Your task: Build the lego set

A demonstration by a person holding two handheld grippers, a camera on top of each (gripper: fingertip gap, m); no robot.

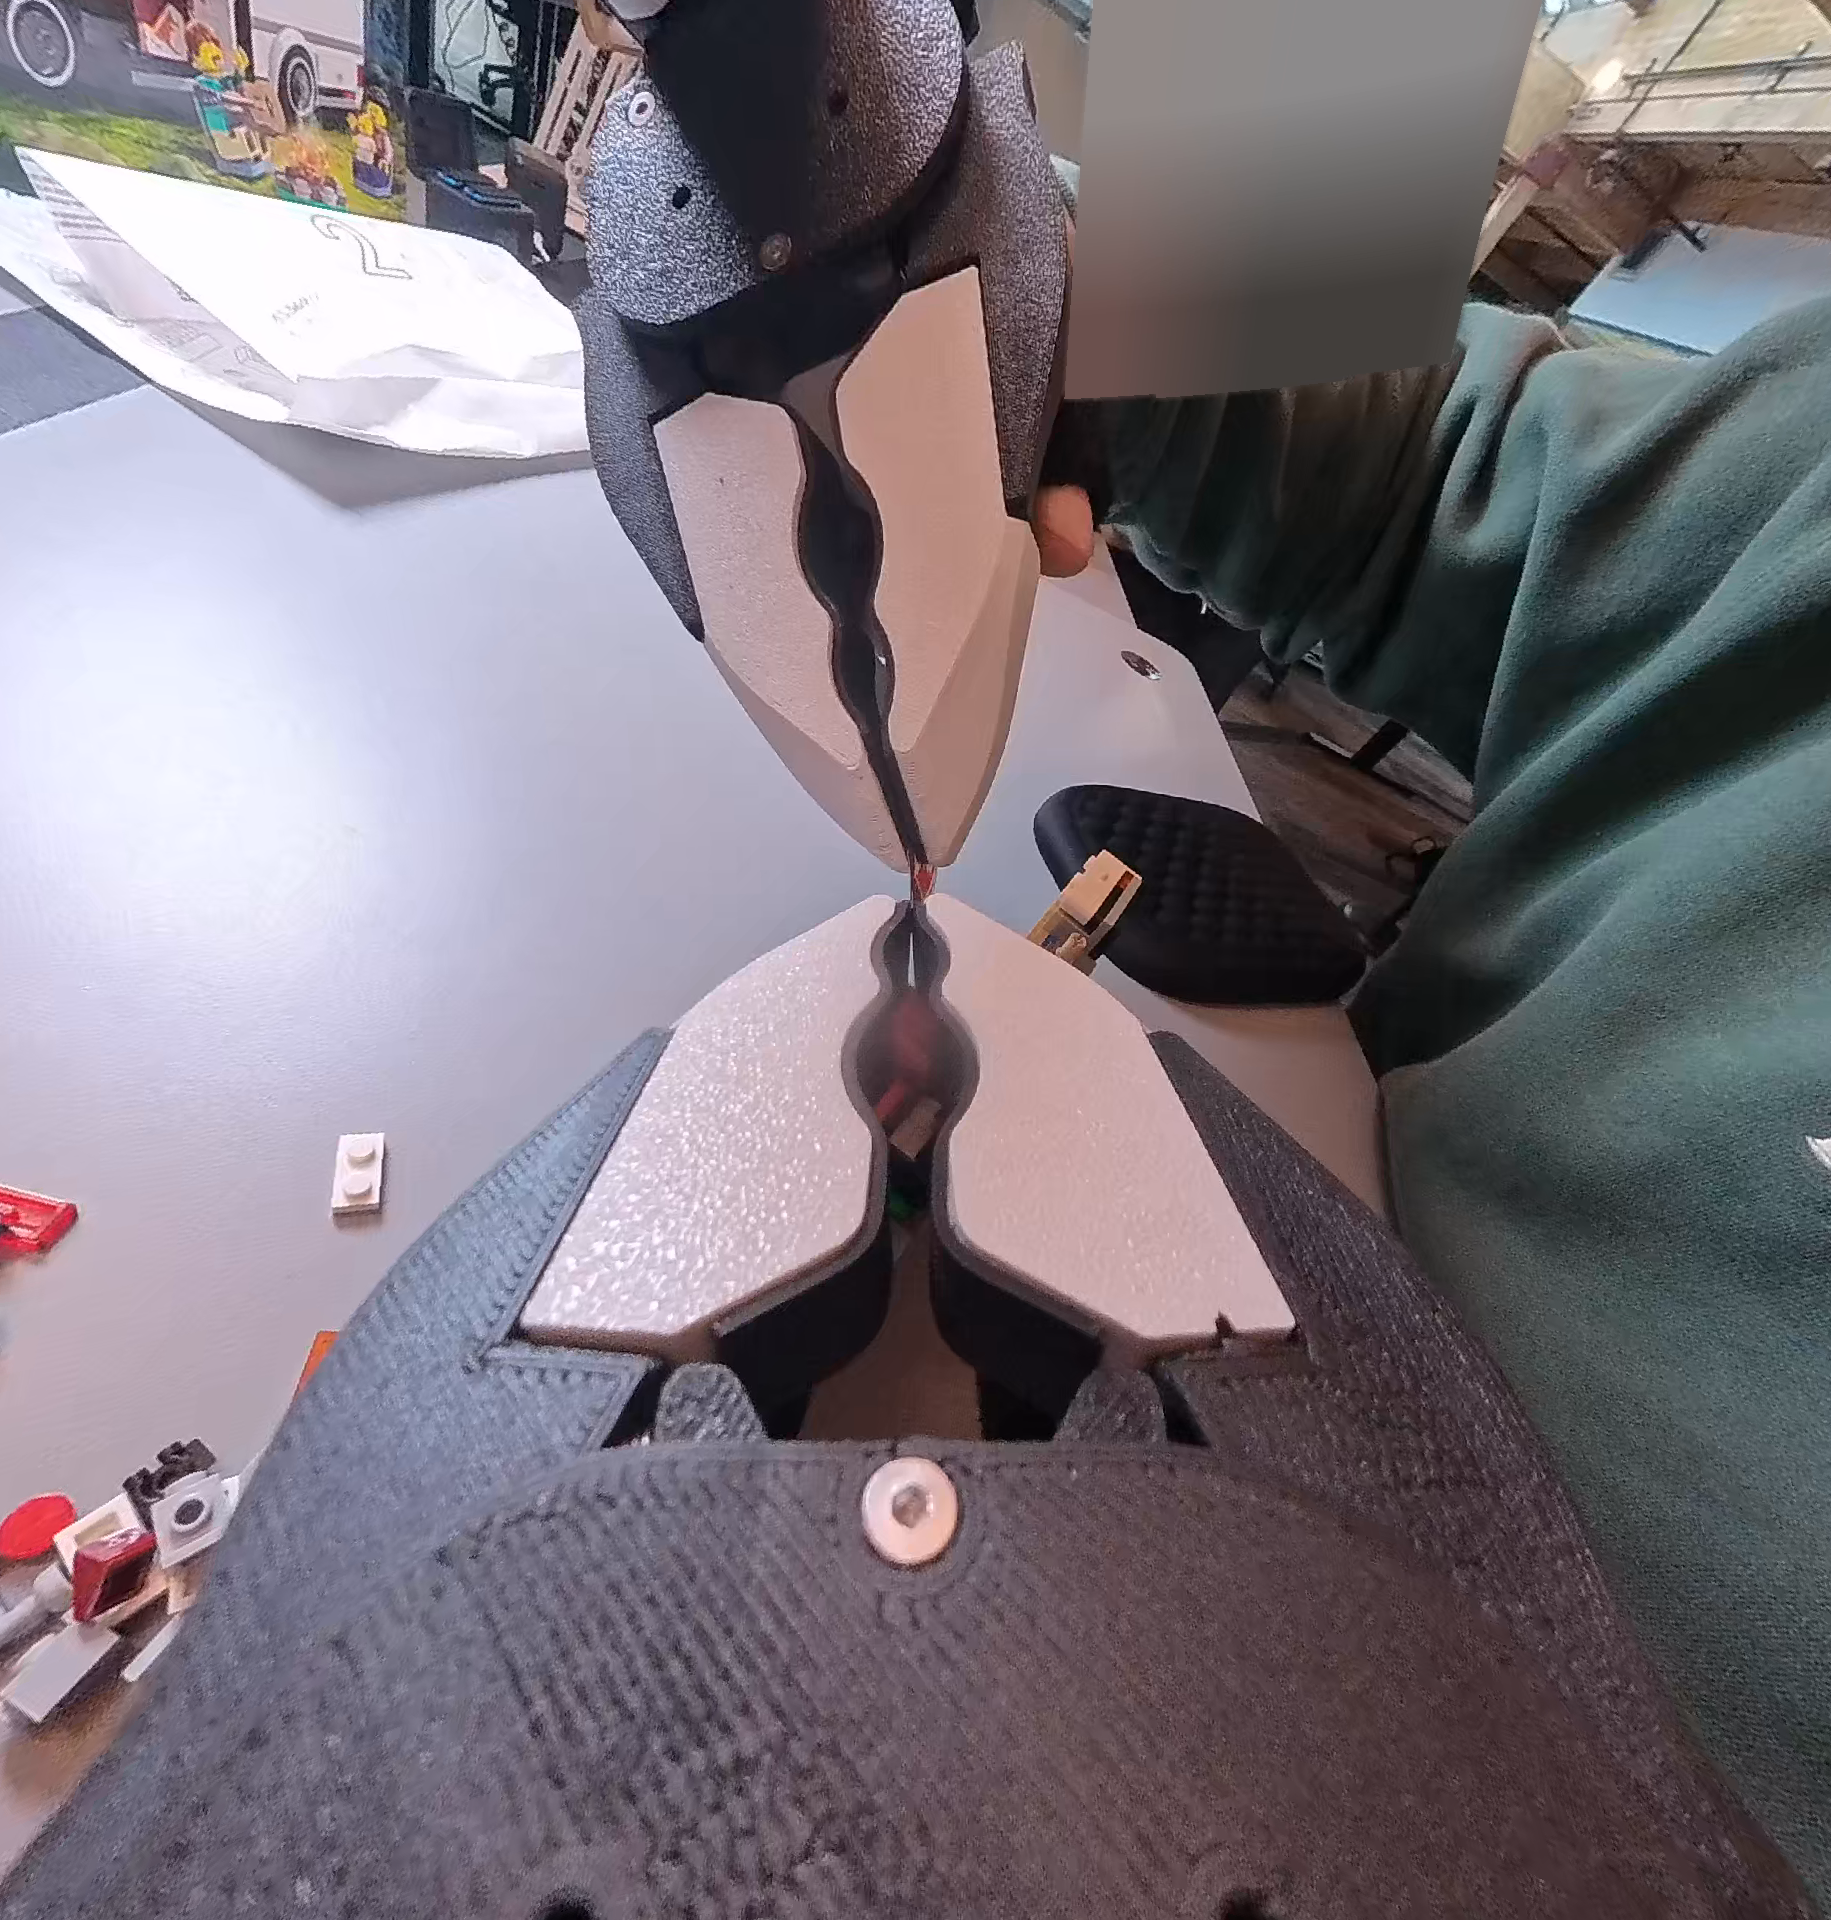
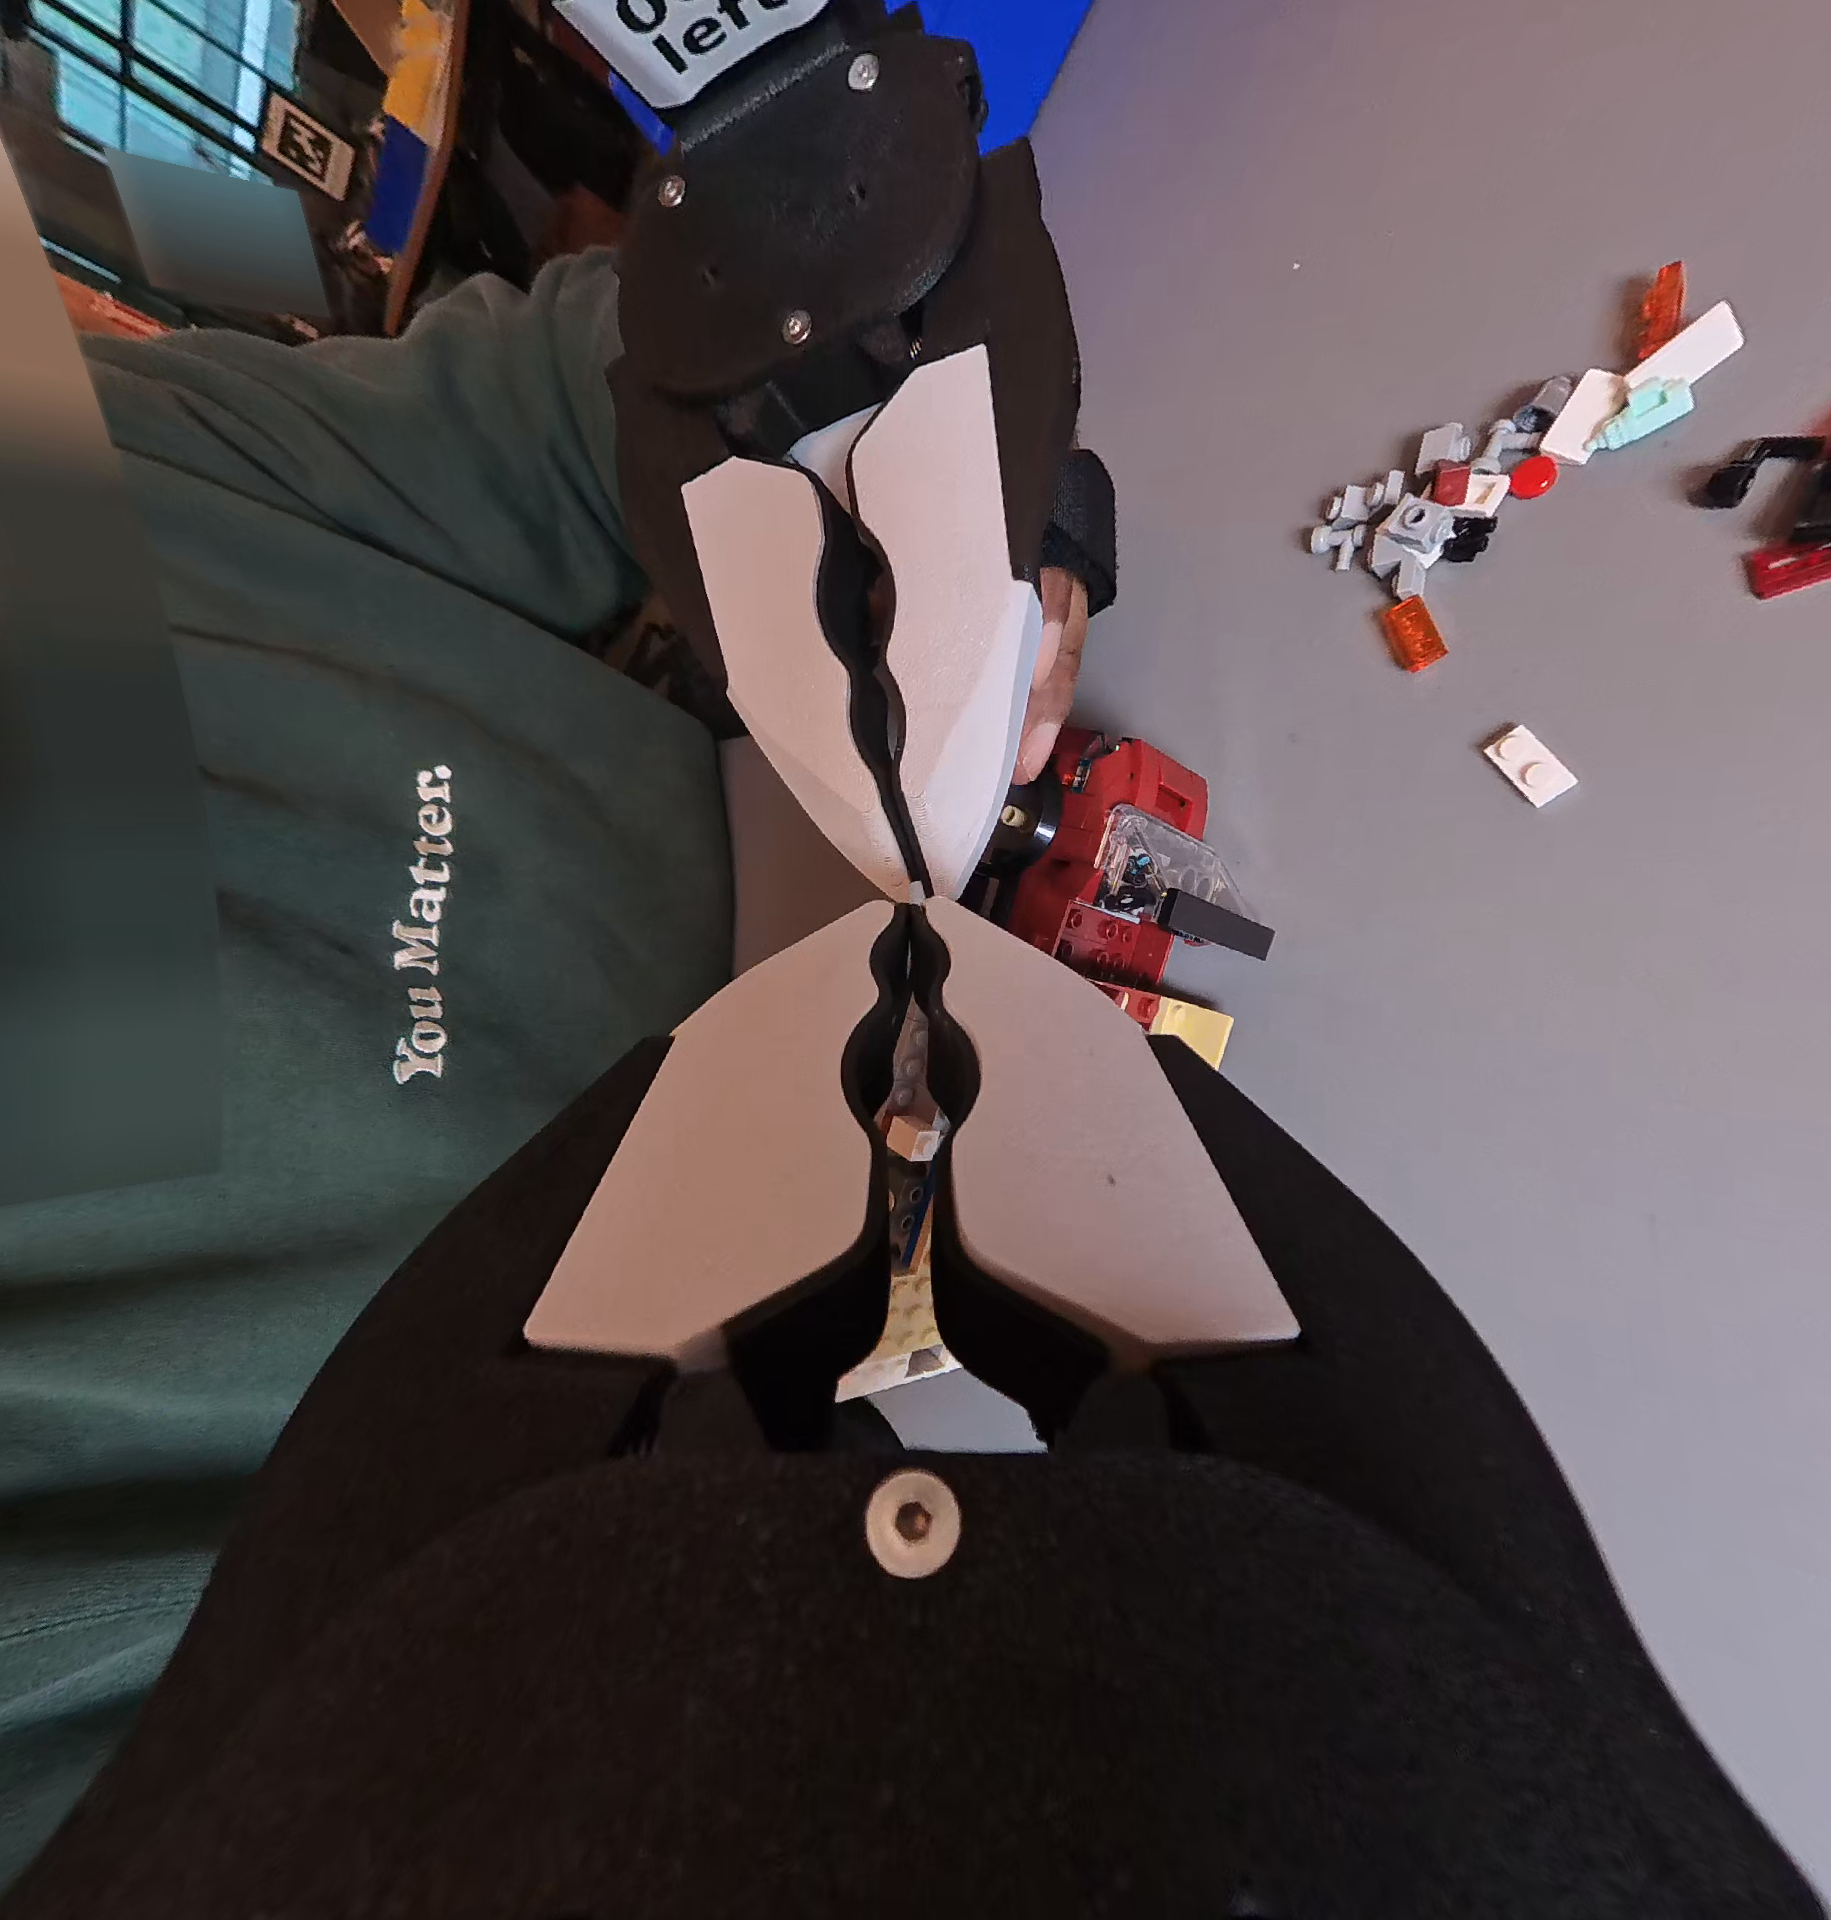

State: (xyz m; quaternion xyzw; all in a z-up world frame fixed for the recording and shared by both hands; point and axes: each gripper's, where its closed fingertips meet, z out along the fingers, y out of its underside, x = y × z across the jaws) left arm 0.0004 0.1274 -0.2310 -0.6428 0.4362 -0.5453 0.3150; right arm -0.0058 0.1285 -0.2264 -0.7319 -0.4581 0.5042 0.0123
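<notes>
Centre frame, both views: left gripper (image 1: 916, 914) and right gripper (image 2: 911, 914) meet tip to tip.
Fingers: both closed, pinching one thin small plastic piece (image 1: 923, 881).
Model: red brick vehicle (image 2: 1108, 873), table, centre-right.
Handling: light, rigid, slippery; grip flat faces.

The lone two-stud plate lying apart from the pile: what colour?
White. The plate shows best in the right wrist view, on the grey table.

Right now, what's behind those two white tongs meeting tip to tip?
A red lego vehicle with a clear windscreen, partly hidden by the far tongs; its left part is covered.
</notes>
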